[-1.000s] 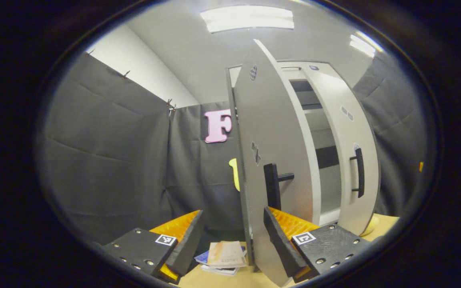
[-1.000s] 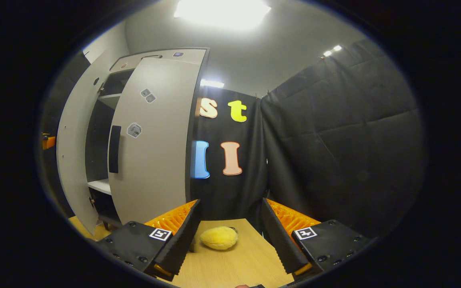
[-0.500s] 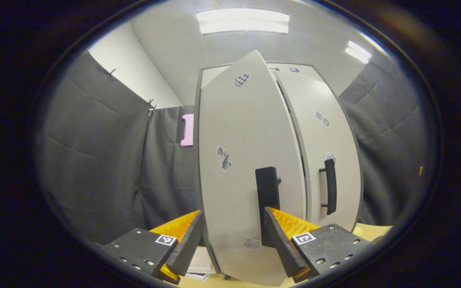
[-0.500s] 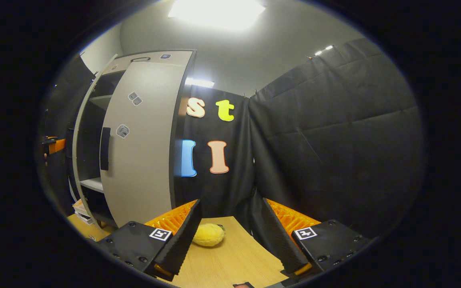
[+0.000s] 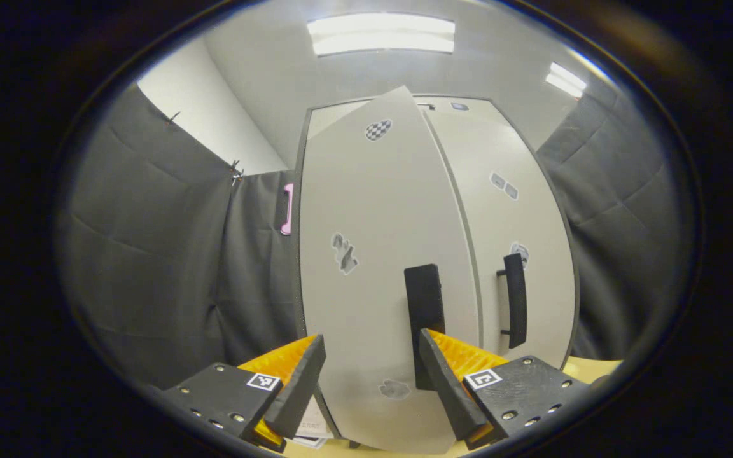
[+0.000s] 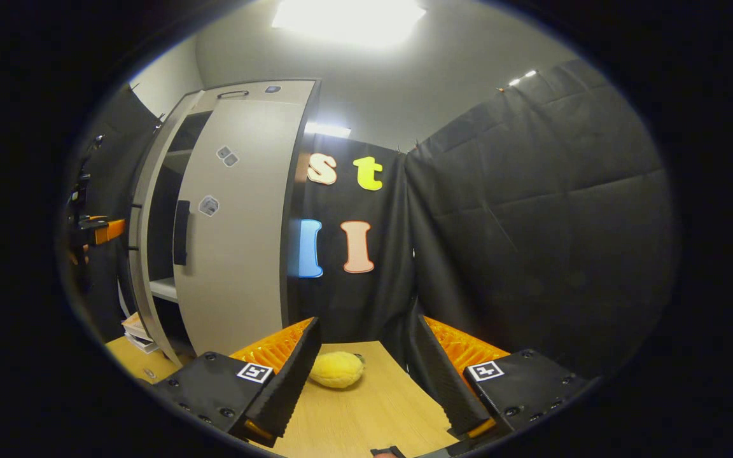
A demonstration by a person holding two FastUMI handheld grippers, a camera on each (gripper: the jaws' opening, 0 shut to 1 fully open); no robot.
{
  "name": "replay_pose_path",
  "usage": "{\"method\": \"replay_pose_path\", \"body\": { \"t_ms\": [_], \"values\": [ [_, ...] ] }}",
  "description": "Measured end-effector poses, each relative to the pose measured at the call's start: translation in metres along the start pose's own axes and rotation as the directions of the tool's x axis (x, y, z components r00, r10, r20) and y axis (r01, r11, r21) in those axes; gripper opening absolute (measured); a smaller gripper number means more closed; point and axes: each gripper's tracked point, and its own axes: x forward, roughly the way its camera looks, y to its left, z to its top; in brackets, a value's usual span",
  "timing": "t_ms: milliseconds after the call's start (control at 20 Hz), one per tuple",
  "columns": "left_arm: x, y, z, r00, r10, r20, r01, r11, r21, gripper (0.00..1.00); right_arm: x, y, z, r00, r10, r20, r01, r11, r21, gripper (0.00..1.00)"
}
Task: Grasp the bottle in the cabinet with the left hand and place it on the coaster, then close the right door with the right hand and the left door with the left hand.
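The grey cabinet fills the middle of the left gripper view. Its left door (image 5: 366,254) stands a little ajar, close in front of my left gripper (image 5: 369,375), which is open with the door's face just beyond its fingertips. The right fingertip (image 5: 433,346) sits right below that door's black handle (image 5: 422,299). The right door (image 5: 519,203) lies flat against the cabinet, with its handle (image 5: 515,299) beside it. In the right gripper view the right door (image 6: 239,242) is closed and the left door's edge (image 6: 145,242) leaves a dark gap showing a shelf (image 6: 163,289). My right gripper (image 6: 363,375) hangs open over the table, holding nothing.
A yellow plush toy (image 6: 336,370) lies on the wooden table (image 6: 366,420) between my right fingers and the wall. A stack of books (image 6: 137,331) rests by the cabinet's foot. The other gripper (image 6: 96,230) shows at the far left, behind the left door.
The left door has swung from wide open to almost closed, covering the cabinet's inside and the books. My right gripper has only shifted slightly.
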Motion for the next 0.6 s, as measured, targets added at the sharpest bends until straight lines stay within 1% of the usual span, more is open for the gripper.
{"method": "replay_pose_path", "body": {
  "t_ms": [150,300,400,500,550,600],
  "values": [
    [-0.031,0.005,0.004,0.999,0.031,0.009,-0.032,0.999,0.019,0.96,-0.001,0.019,0.012,0.996,0.084,0.040,-0.085,0.996,0.005,0.95],
    [-0.065,0.015,0.004,0.999,0.050,-0.004,-0.050,0.998,0.042,0.96,-0.004,0.038,0.025,0.984,0.162,0.070,-0.163,0.987,0.007,0.95],
    [-0.087,0.023,0.003,0.998,0.061,-0.023,-0.059,0.997,0.052,0.82,-0.008,0.048,0.032,0.978,0.191,0.087,-0.194,0.981,0.021,0.95],
    [-0.104,0.030,0.007,0.997,0.064,-0.032,-0.062,0.997,0.050,0.96,-0.015,0.059,0.040,0.972,0.211,0.103,-0.215,0.976,0.031,0.95],
    [-0.110,0.036,0.009,0.997,0.065,-0.031,-0.064,0.997,0.052,0.89,-0.019,0.063,0.042,0.970,0.218,0.110,-0.222,0.974,0.032,0.95],
    [-0.117,0.042,0.010,0.997,0.068,-0.033,-0.066,0.996,0.057,0.89,-0.022,0.067,0.045,0.969,0.220,0.115,-0.225,0.974,0.031,0.95]
  ]
}}
